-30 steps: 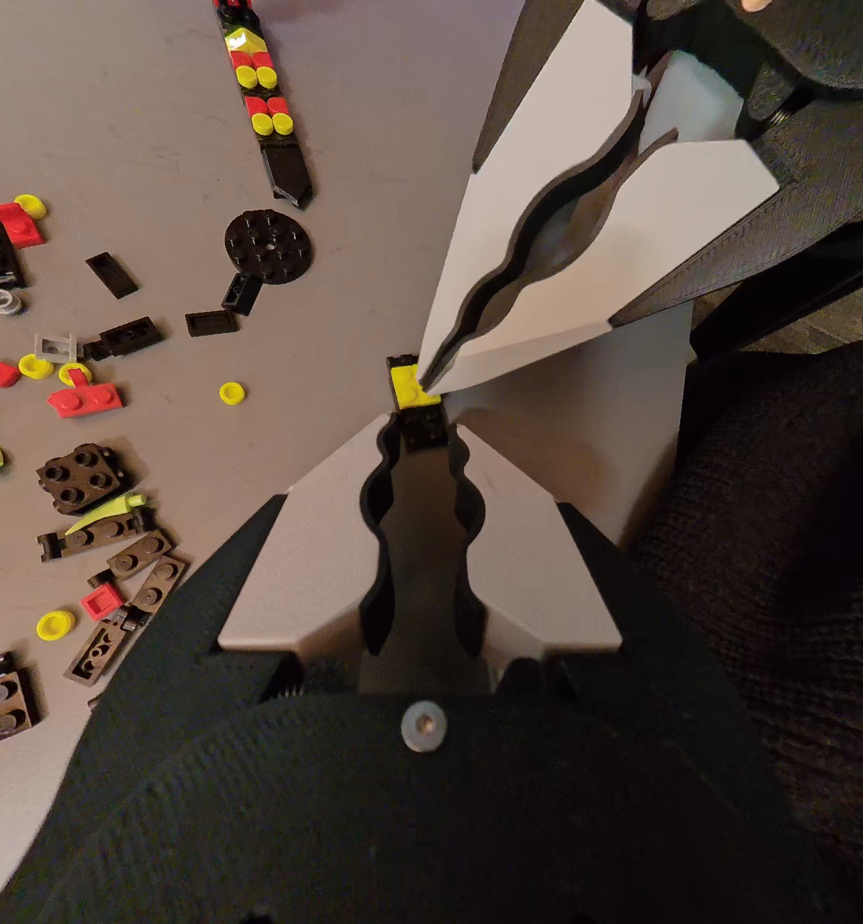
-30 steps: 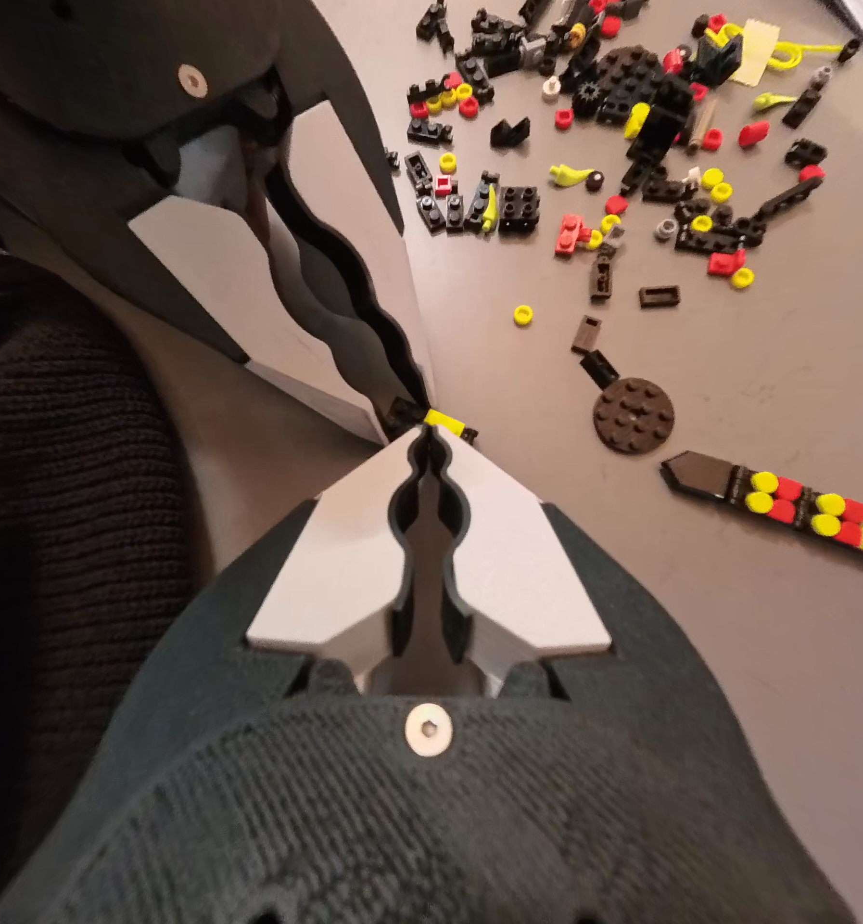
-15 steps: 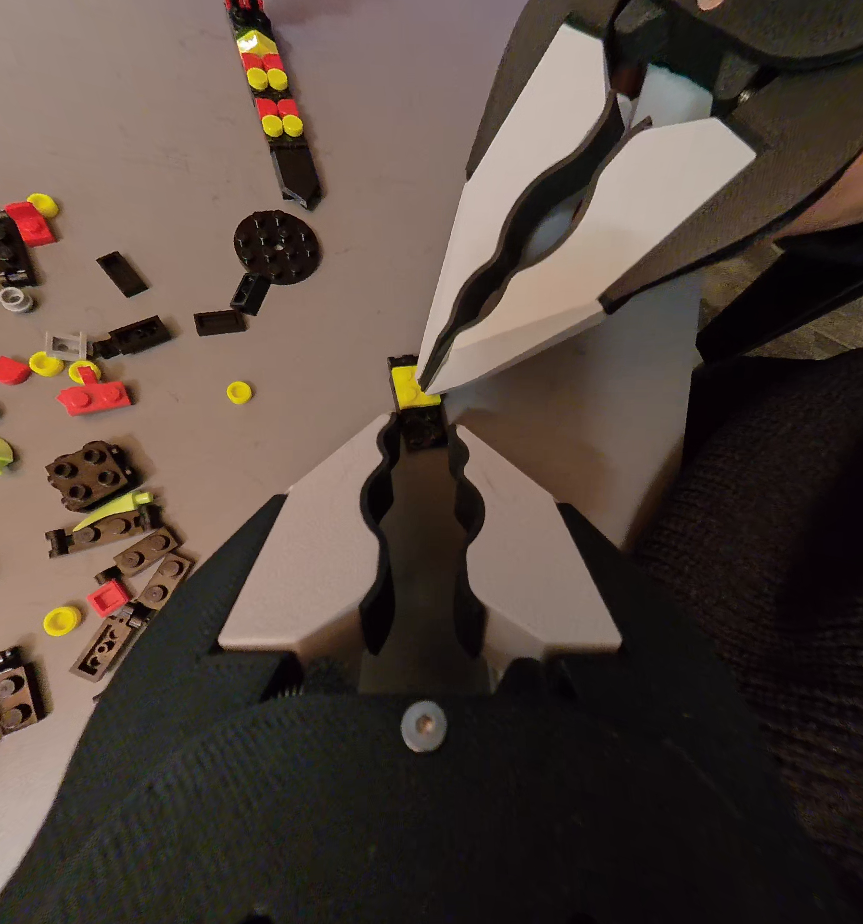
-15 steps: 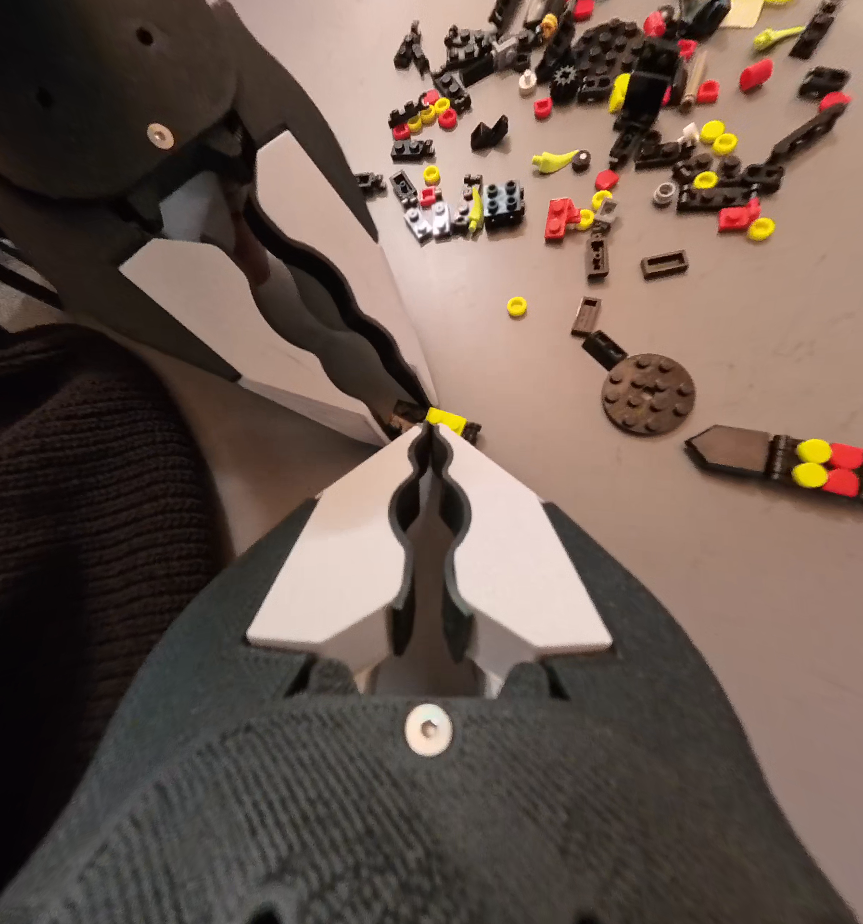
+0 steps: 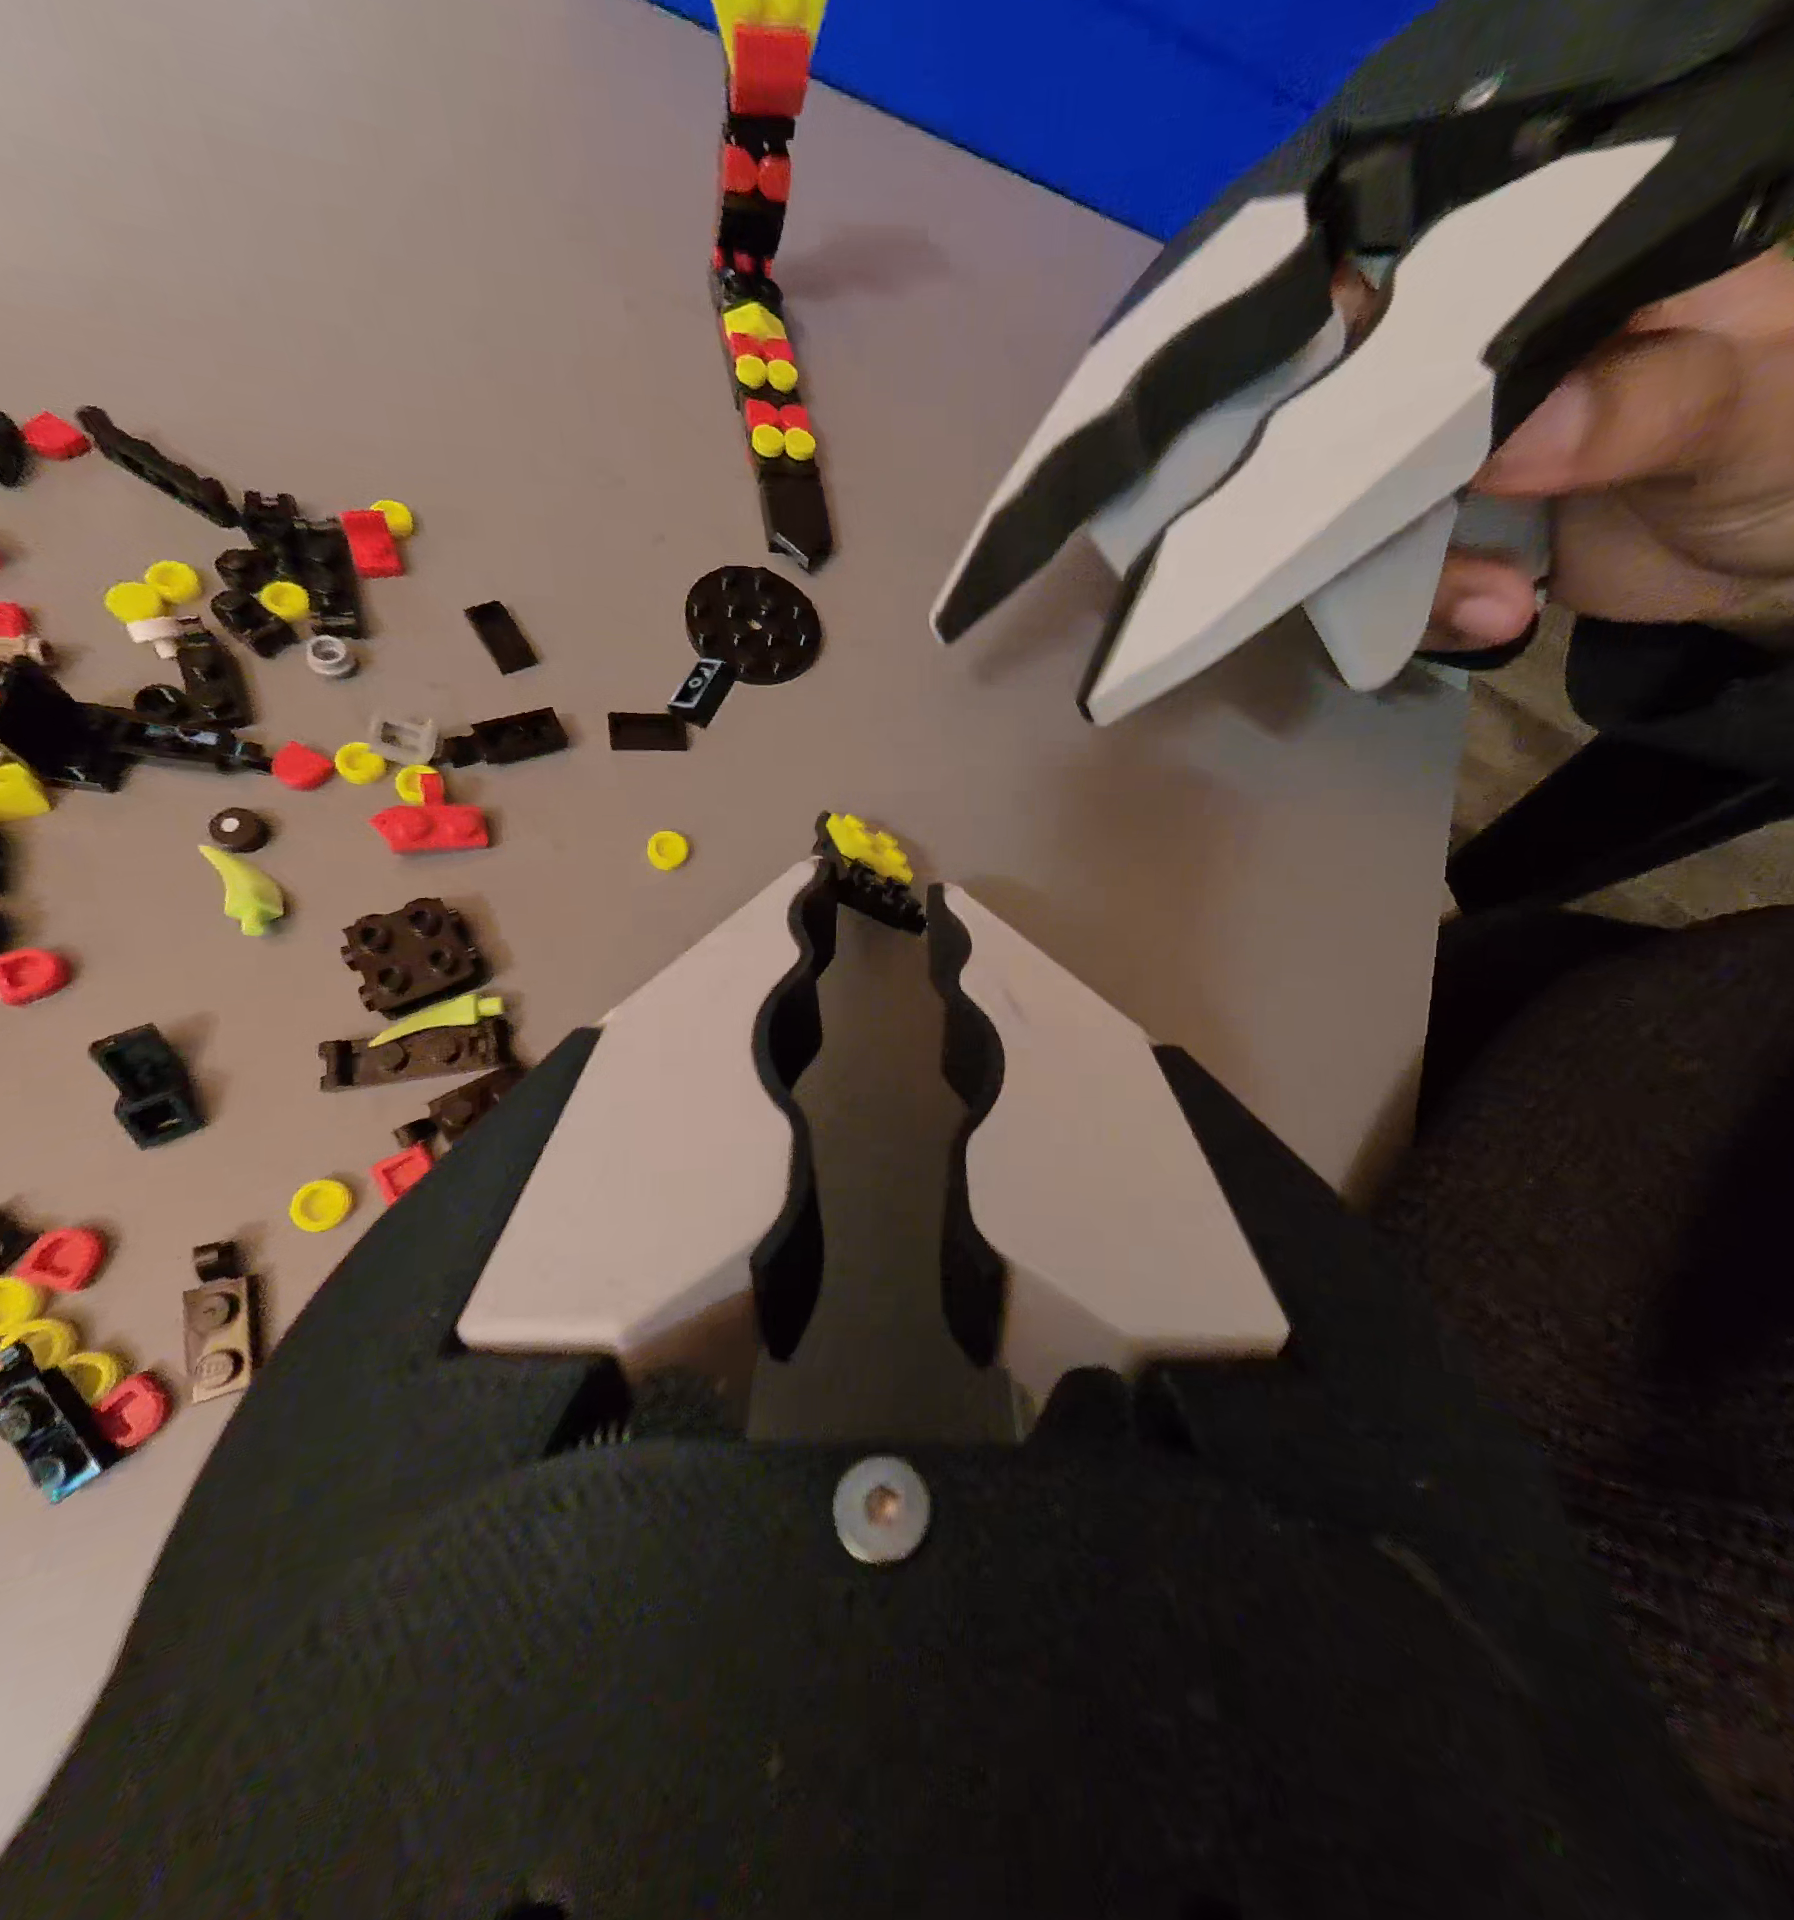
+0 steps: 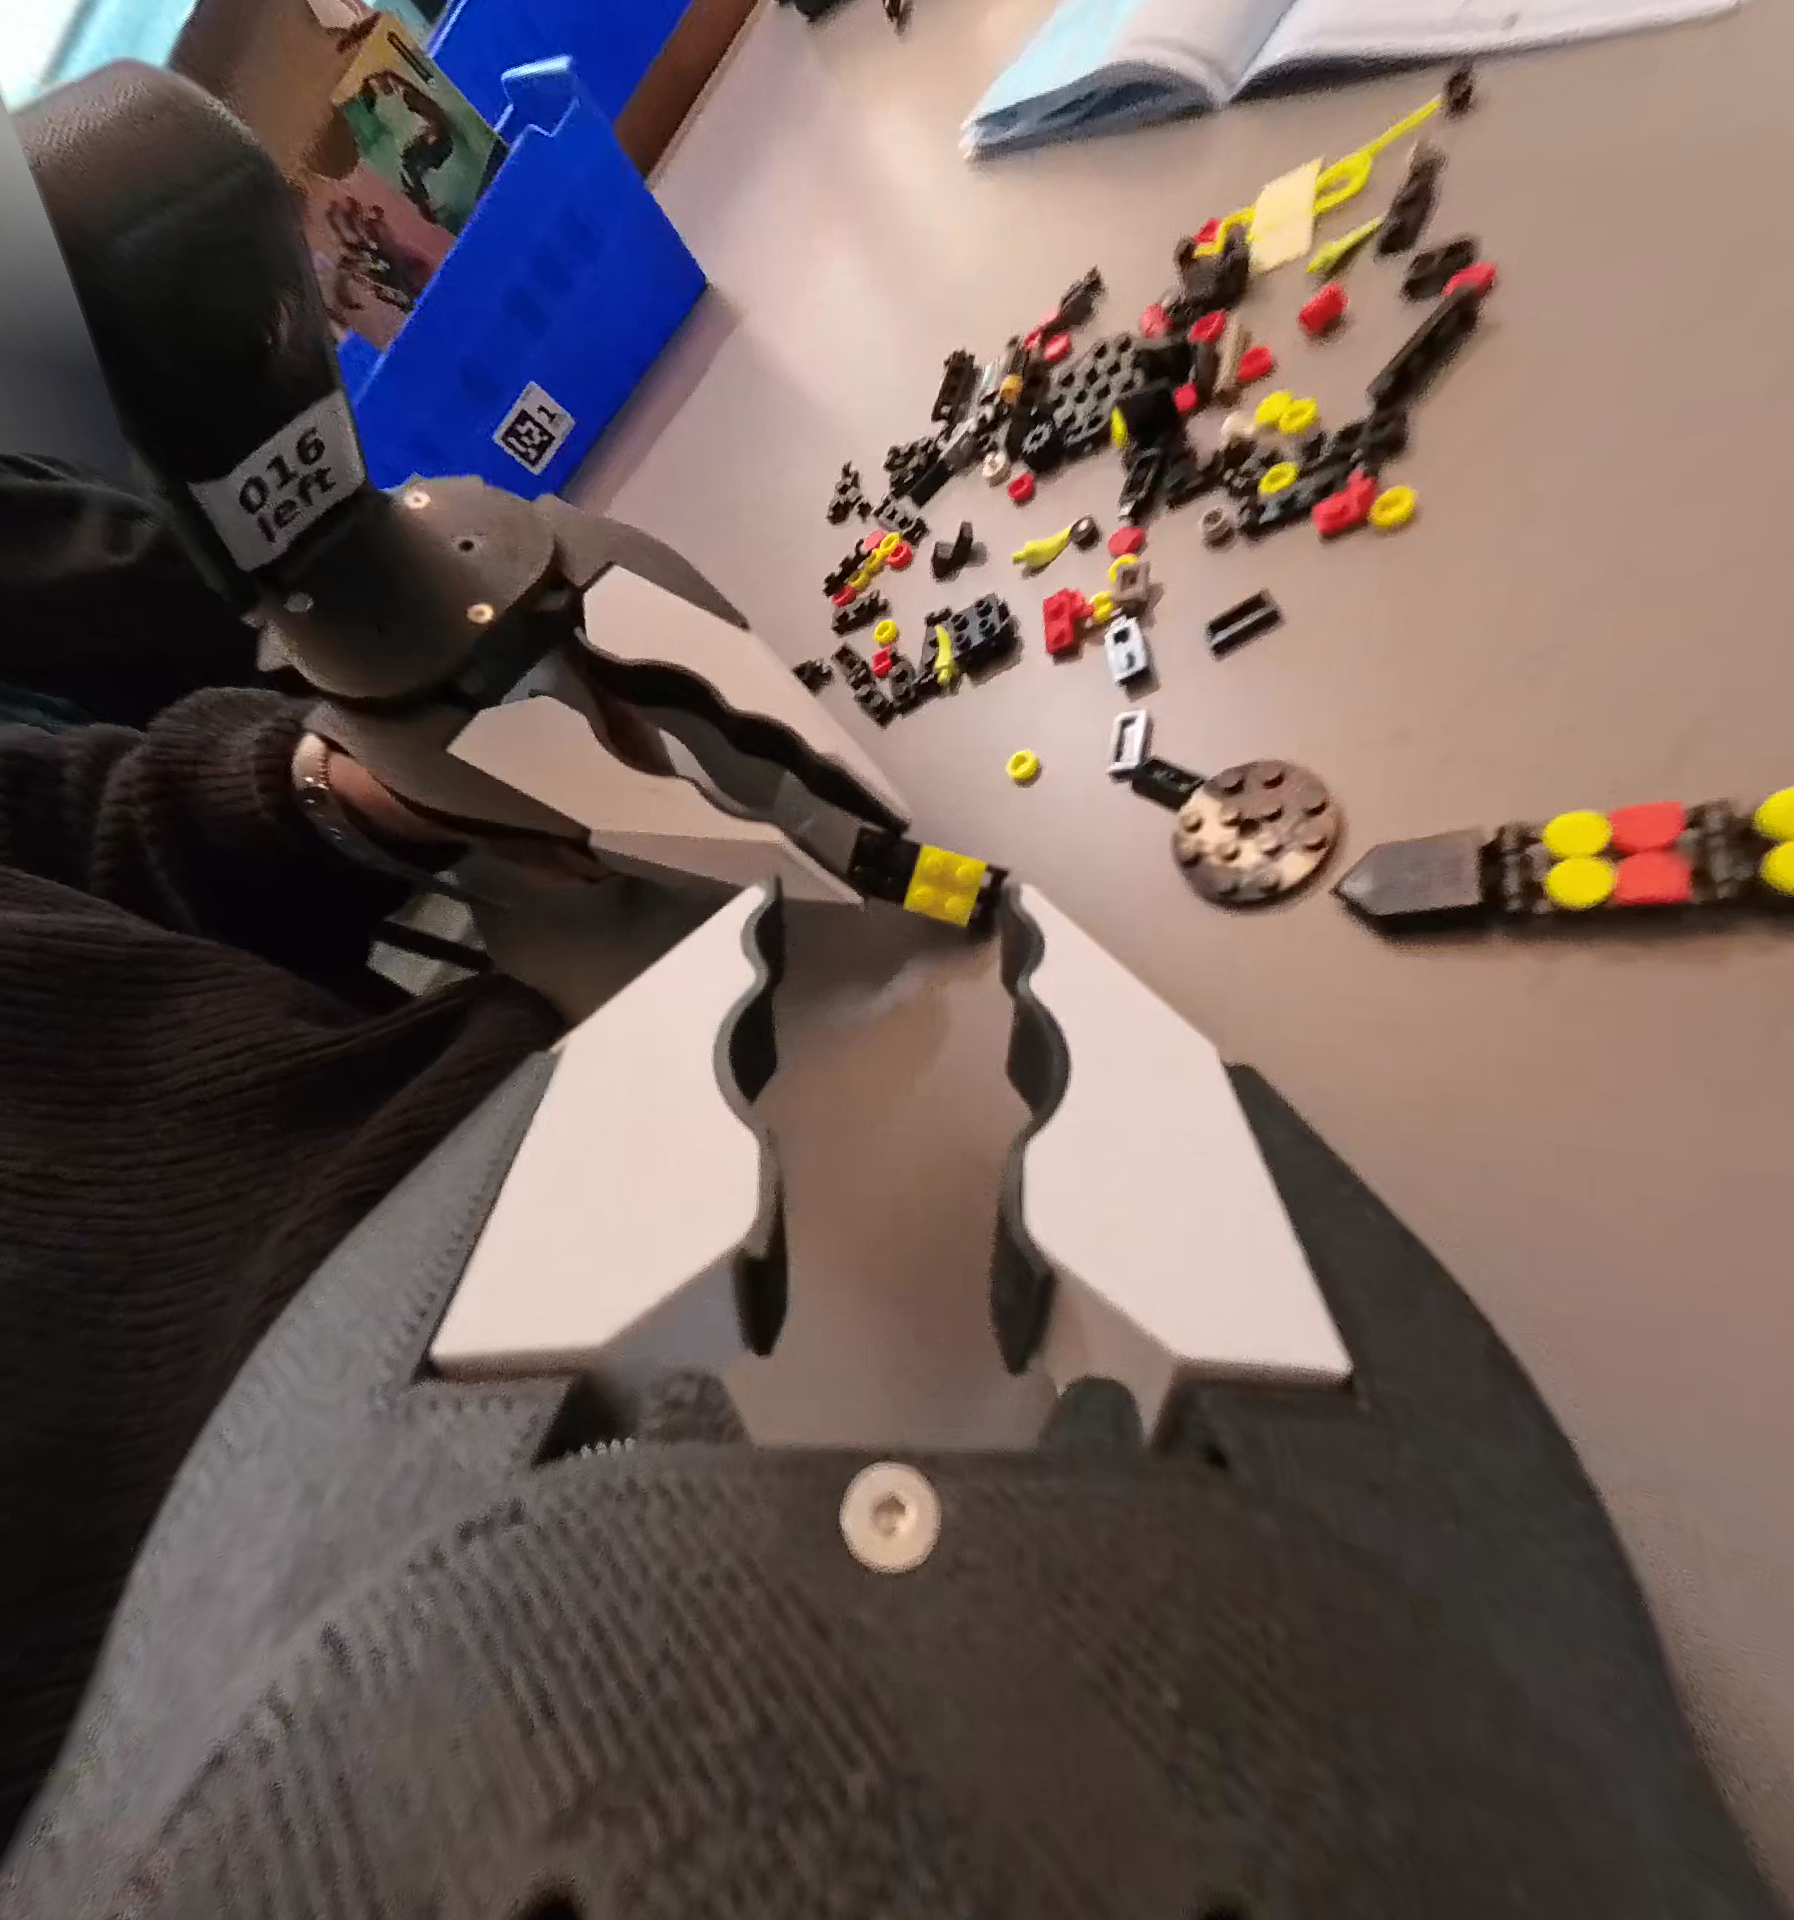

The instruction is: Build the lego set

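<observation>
My left gripper is shut on a small assembly: a black plate with a yellow brick on its front end, held just above the table. The right wrist view shows it too, sticking out of the left gripper. My right gripper is open and empty, its tips just short of the yellow brick. In the left wrist view the right gripper hangs up and to the right of the assembly, clear of it. A long black, red and yellow strip lies on the table beyond.
Several loose black, red and yellow pieces are spread on the grey table. A round black plate lies by the strip's pointed end. A blue bin and an open booklet are at the back. The table edge is close on the right. Across from one pair of fingers to the other is roughly 4 cm.
My right gripper has opened, let go of the yellow brick and drawn back up and away. My left gripper still holds the assembly, now with the yellow brick on it.
</observation>
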The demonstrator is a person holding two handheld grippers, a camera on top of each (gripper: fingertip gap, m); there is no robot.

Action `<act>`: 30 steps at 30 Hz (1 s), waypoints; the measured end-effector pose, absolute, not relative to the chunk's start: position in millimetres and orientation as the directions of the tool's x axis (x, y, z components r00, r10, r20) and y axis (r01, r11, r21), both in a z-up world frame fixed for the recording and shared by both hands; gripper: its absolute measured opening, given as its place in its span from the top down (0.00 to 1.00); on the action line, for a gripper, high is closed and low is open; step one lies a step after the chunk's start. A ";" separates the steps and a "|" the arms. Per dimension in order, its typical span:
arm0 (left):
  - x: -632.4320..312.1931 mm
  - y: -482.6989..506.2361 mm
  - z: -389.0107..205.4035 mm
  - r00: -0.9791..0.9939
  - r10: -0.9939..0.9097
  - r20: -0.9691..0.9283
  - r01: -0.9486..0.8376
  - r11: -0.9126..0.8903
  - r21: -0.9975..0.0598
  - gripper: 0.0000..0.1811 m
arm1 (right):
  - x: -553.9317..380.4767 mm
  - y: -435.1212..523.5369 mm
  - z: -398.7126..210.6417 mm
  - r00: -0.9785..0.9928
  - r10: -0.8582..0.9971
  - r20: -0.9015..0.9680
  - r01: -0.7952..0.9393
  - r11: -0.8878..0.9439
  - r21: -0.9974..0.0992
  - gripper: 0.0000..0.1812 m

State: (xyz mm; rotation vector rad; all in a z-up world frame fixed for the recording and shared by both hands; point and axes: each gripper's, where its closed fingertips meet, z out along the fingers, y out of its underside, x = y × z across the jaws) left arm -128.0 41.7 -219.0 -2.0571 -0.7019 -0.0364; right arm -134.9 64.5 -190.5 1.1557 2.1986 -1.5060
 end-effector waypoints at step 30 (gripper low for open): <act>-118.1 45.0 -241.5 0.892 0.445 0.081 0.362 -0.593 -0.719 0.92 | -119.6 59.8 -221.3 -0.773 0.519 -0.364 0.603 0.423 -0.676 0.75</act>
